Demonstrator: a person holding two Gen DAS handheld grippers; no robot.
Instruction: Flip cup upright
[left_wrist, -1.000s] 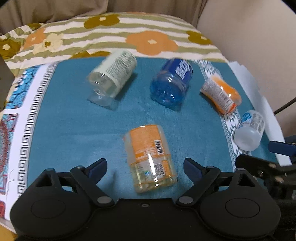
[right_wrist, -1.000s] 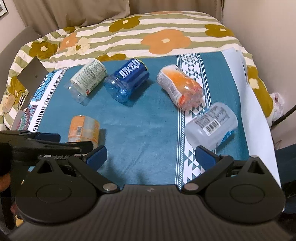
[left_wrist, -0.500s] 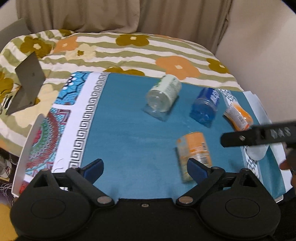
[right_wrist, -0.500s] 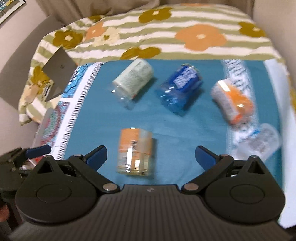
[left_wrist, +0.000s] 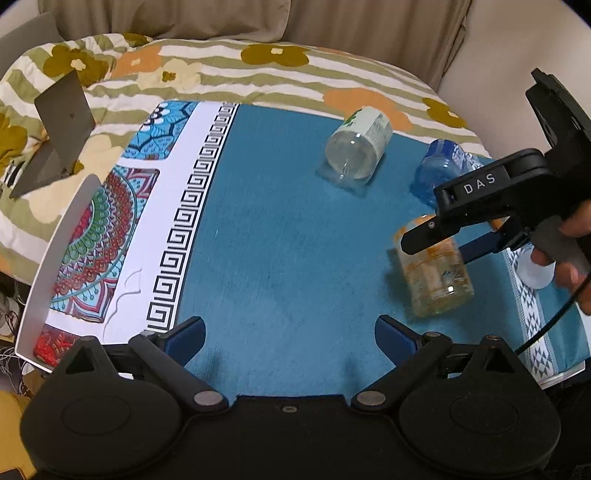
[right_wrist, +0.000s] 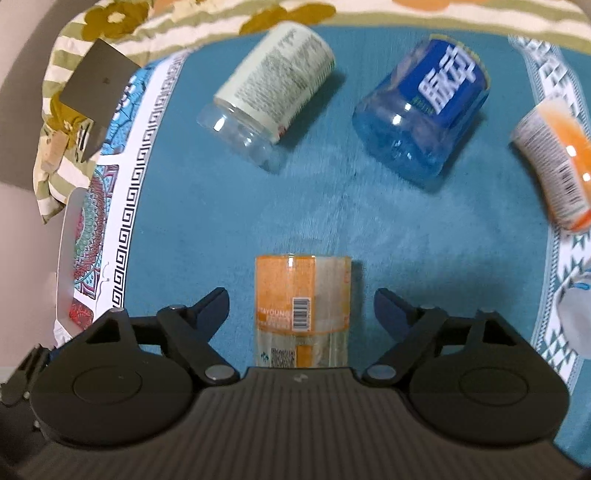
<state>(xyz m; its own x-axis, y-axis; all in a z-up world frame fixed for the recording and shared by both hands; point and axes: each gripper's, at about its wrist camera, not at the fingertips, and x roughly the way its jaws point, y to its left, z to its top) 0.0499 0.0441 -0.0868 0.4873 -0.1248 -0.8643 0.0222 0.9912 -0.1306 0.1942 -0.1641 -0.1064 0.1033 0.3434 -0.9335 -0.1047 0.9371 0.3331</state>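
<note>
Right gripper (right_wrist: 301, 306) wide open, nothing held — orange-label cup (right_wrist: 303, 302) lies on its side between its fingers, apart from both. Left gripper (left_wrist: 290, 336) also spread wide, empty, over bare blue mat (left_wrist: 277, 240); cup sits off to its right. Farther back on mat, all on their sides: white-label cup (right_wrist: 269, 96), blue cup (right_wrist: 421, 107), another orange cup (right_wrist: 557, 158).
</note>
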